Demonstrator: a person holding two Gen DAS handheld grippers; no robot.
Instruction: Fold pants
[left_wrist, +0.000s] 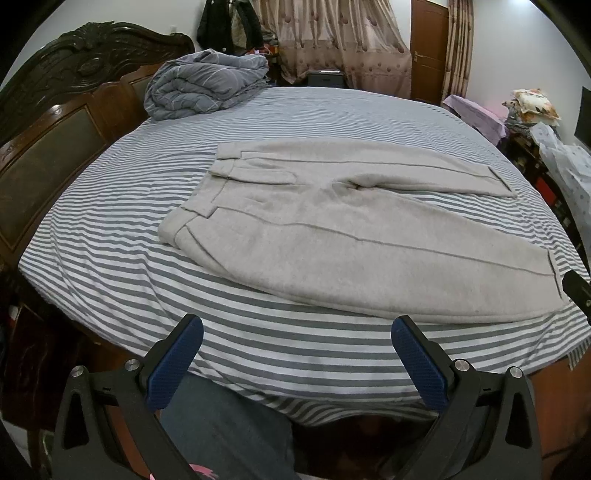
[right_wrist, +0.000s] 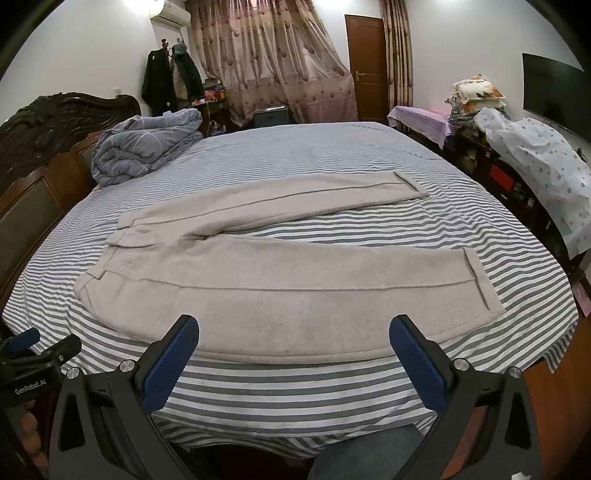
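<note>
1. Left gripper: 2 blue-padded fingers spread wide apart, nothing between them. It hangs over the near edge of the bed, short of the cloth.
2. Right gripper: fingers also wide apart and empty, tips just short of the near hem of the lower leg.
3. Pants: light grey, laid flat on the striped sheet, waistband toward the headboard on the left, both legs running right. Legs splay in a V, the far cuff well apart from the near cuff. Some bunching at the crotch.
4. Risk, pinching sheet: fabric lies tight on the sheet, so a low grab likely catches the sheet with it and drags the bedding along.
5. Risk, 1 layer only: a shallow bite at the edge may lift the top layer alone and the leg opens instead of folding.
6. Risk, skewed fold: legs are splayed, so laying 1 over the other without matching waistband and cuff probably leaves the seams off line.
7. Risk, trapped wrinkle: the crotch bunching likely gets folded in if not smoothed.
8. Risk, slide-off: the near leg sits close to the bed edge; a pull toward the person could drop it over.
9. Rolled duvet sits far off, no obstacle.
</note>
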